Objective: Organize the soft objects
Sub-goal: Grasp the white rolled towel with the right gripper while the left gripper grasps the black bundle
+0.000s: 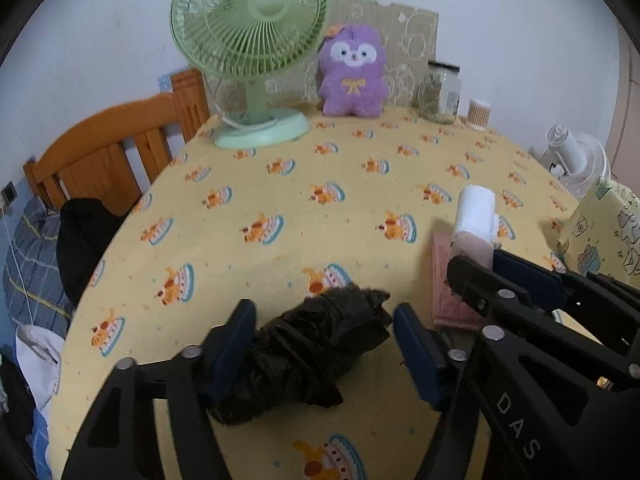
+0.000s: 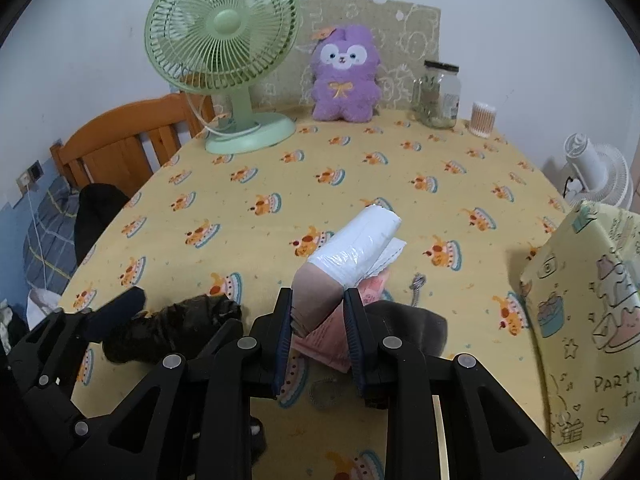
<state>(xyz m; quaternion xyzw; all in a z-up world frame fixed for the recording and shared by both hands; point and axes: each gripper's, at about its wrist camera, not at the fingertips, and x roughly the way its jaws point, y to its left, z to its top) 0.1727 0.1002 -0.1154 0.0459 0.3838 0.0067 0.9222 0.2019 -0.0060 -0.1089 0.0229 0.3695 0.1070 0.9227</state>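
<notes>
The left gripper [image 1: 324,332] stands open over the yellow tablecloth [image 1: 280,200], its blue pads either side of a crumpled black bundle [image 1: 304,356] lying on the cloth, the left pad close against it, the right apart; just beside it the right gripper [image 2: 318,312] is clamped on a white tissue pack [image 2: 352,248], held off the cloth above a pink packet [image 2: 332,340]; a patterned bag [image 2: 588,320] stands at far right.

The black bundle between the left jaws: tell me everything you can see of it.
The black bundle looks like a crumpled, glossy plastic bag rolled into a loose, wrinkled lump. It lies on the yellow tablecloth, angled between the left gripper jaws, which stand open around it; whether a pad touches it is unclear.
</notes>
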